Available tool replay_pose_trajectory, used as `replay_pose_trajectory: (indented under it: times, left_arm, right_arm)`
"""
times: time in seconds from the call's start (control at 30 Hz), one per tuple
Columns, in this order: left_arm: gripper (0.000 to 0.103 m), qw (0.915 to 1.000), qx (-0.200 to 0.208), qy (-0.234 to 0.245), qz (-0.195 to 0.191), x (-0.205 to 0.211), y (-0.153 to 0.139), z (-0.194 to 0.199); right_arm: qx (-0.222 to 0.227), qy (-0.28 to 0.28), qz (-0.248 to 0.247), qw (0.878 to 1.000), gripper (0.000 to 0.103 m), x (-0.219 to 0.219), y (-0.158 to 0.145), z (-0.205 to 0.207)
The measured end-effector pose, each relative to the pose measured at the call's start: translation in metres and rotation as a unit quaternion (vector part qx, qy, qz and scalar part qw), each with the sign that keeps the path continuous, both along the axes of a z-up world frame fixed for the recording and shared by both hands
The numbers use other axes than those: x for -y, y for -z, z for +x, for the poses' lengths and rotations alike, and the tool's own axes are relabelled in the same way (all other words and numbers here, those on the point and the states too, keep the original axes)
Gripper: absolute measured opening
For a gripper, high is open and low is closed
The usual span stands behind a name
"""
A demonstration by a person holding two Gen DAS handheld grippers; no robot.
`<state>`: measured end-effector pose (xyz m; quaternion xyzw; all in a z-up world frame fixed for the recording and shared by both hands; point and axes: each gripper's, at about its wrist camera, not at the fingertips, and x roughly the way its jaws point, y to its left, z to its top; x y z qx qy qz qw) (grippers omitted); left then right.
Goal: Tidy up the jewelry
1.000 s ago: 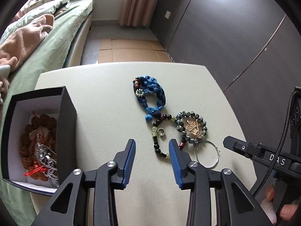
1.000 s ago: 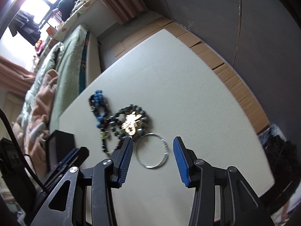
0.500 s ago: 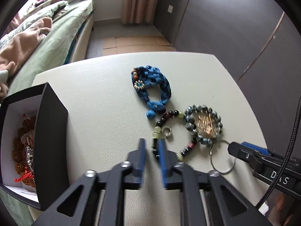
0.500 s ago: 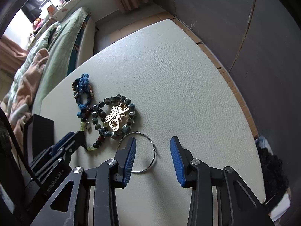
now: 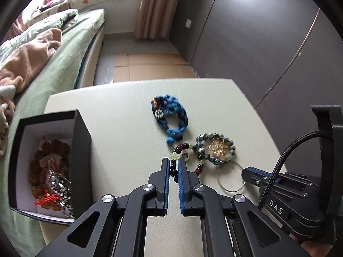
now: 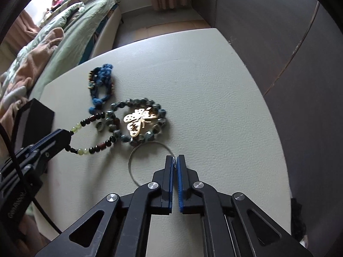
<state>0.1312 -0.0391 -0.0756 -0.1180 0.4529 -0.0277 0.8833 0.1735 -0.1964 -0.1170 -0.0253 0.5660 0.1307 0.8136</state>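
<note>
**Both grippers clamped on jewelry at the near edge of the table**

1. Table [image 5: 120, 132]: pale, leather-textured top. It carries the box and all loose jewelry. A bed [image 5: 64, 49] with green bedding stands beyond its left side.

2. Box [image 5: 82, 150]: black outside, white inside, open at the top. It stands at the left edge of the table and contains brown beads, a silver chain and a red cord.

3. Left gripper [image 5: 173, 167]: jaws narrow, closed on the dark beaded strand [image 5: 173, 171]. One bead section sits between the blue pads. The rest of the strand, with black, dark red and pale green beads, loops to the right over the table.

4. Right gripper [image 6: 175, 162]: jaws nearly together, pinching the thin wire ring [image 6: 137, 156] at its right side. The ring lies flat on the table, its far edge touching the grey-blue bead bracelet [image 6: 137, 126].

5. Grey-blue bead bracelet: lies flat, near the table centre. A gold butterfly ornament [image 6: 139, 122] rests inside it.

6. Blue braided bracelet [image 5: 171, 115]: lies beyond the strand, apart from both grippers.

7. Small silver ring [image 6: 100, 126]: lies between the strand and the bead bracelet.
</note>
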Motion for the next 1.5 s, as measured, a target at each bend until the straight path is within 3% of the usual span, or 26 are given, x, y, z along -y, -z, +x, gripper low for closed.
replay_pose_trajectory:
  times: [0.43,0.73,0.8,0.93,1.03,1.07,1.13,1.33,1.4,1.5]
  left_arm:
    - [0.007,0.9978,0.061,-0.012,-0.024,-0.027,-0.044,-0.027]
    - [0.007,0.9961,0.076,-0.031,-0.031,-0.055,-0.056,-0.036]
    - [0.007,0.996,0.077,-0.036,-0.03,-0.06,-0.056,-0.038]
    - [0.007,0.9956,0.077,-0.043,-0.031,-0.071,-0.057,-0.041]
    - [0.007,0.9952,0.076,-0.05,-0.034,-0.078,-0.057,-0.042]
    - [0.007,0.9951,0.076,-0.052,-0.034,-0.08,-0.057,-0.042]
    - [0.007,0.995,0.076,-0.055,-0.035,-0.083,-0.057,-0.043]
    - [0.007,0.9946,0.078,-0.057,-0.038,-0.083,-0.059,-0.049]
    - [0.007,0.9945,0.078,-0.058,-0.038,-0.083,-0.059,-0.05]
    - [0.007,0.9942,0.08,-0.061,-0.038,-0.085,-0.06,-0.051]
  right_arm:
    - [0.038,-0.009,0.09,0.995,0.003,-0.009,-0.035,-0.011]
    - [0.058,-0.013,0.129,0.99,0.003,-0.027,-0.048,-0.01]
    - [0.043,-0.016,0.107,0.993,0.003,-0.03,-0.042,-0.008]
    - [-0.031,-0.009,0.085,0.996,0.003,-0.031,-0.017,-0.002]
    - [-0.041,-0.023,0.081,0.996,0.015,-0.03,-0.013,-0.005]
    - [-0.043,-0.025,0.082,0.995,0.033,-0.03,-0.012,-0.006]
    - [-0.05,-0.023,0.09,0.994,0.049,-0.026,-0.011,-0.01]
    - [-0.08,-0.011,0.107,0.991,0.047,-0.017,-0.002,-0.019]
    - [-0.09,-0.009,0.117,0.989,0.03,-0.018,0.003,-0.023]
    - [-0.098,-0.003,0.112,0.989,0.024,-0.023,0.011,-0.023]
